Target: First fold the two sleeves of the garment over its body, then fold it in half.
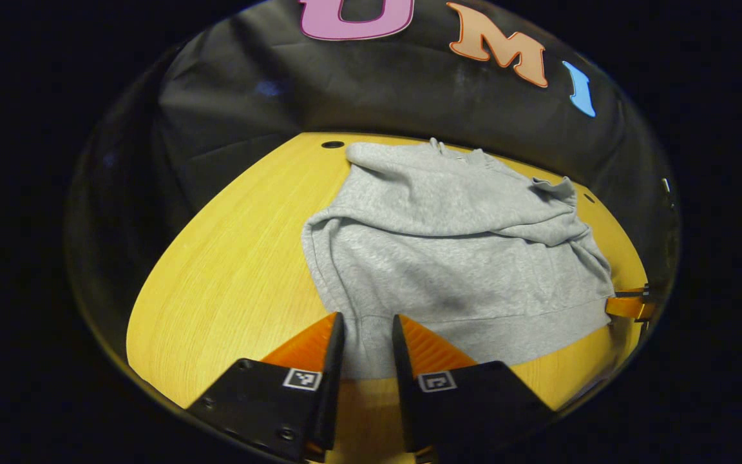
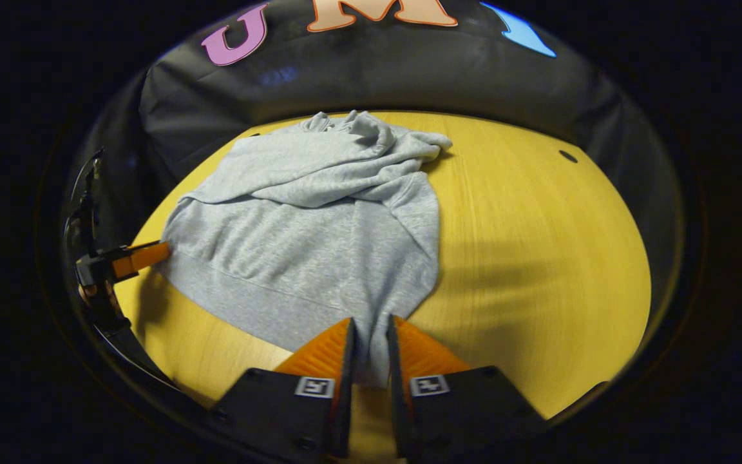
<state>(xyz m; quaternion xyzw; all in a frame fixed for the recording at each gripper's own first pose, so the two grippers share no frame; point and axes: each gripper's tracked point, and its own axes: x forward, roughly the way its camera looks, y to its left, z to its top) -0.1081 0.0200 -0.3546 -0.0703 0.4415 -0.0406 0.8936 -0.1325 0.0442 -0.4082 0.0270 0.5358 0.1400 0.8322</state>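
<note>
The grey garment (image 1: 455,258) lies on the desk (image 1: 229,277), both sleeves folded over its body. The left gripper (image 1: 368,345) and right gripper (image 2: 371,351) each have jaws pinching the hem at its near corners.

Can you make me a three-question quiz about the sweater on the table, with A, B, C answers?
1. Where does the sweater lie?
A. on the table
B. on a chair
C. on the floor

2. What colour is the sweater?
A. red
B. grey
C. green

3. What are the two grippers doing?
A. hanging far above the table
B. each closed on the sweater's near hem
C. holding a hanger

Answers:
1 A, the cloth is spread on the yellow wooden top.
2 B, it is pale grey all over.
3 B, the left gripper and the right gripper each have hem cloth between their fingers.
</note>
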